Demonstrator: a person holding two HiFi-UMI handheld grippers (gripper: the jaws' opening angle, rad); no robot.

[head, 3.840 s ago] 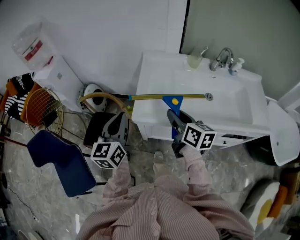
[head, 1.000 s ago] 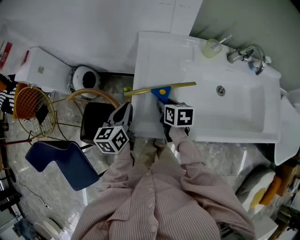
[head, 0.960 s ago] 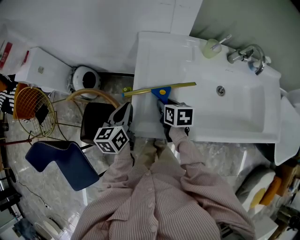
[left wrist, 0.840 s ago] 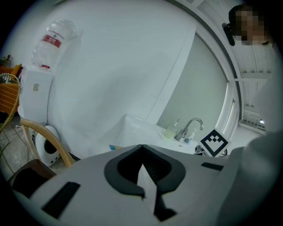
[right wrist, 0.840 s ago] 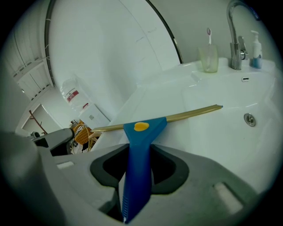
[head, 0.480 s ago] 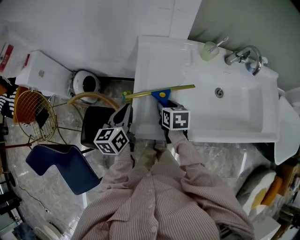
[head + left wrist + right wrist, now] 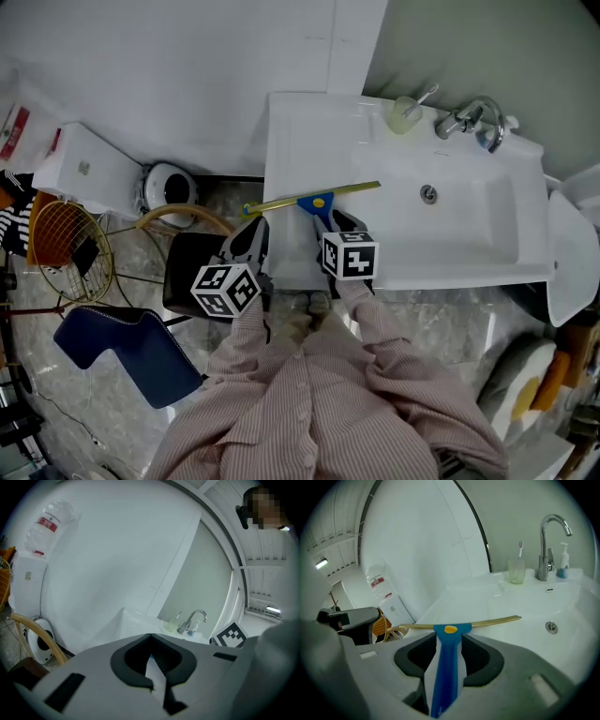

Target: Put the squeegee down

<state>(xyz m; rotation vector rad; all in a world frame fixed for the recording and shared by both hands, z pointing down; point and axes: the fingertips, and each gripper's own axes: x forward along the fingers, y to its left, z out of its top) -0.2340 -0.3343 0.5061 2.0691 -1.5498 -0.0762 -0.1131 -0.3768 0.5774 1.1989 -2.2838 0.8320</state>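
Opening right gripper (image 7: 447, 637) jaws, squeegee handle (image 7: 444, 677) between them, bottle label (image 7: 47, 523) unreadable

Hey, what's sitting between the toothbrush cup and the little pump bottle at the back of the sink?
The chrome tap stands between the toothbrush cup and the pump bottle; the right gripper view shows it plainly.

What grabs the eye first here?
The blue-handled squeegee with its brass-coloured blade stands out most, lying across the flat left side of the white sink. Its handle sits between the jaws of the right gripper, which have just been opening and stand clear of it on both sides.
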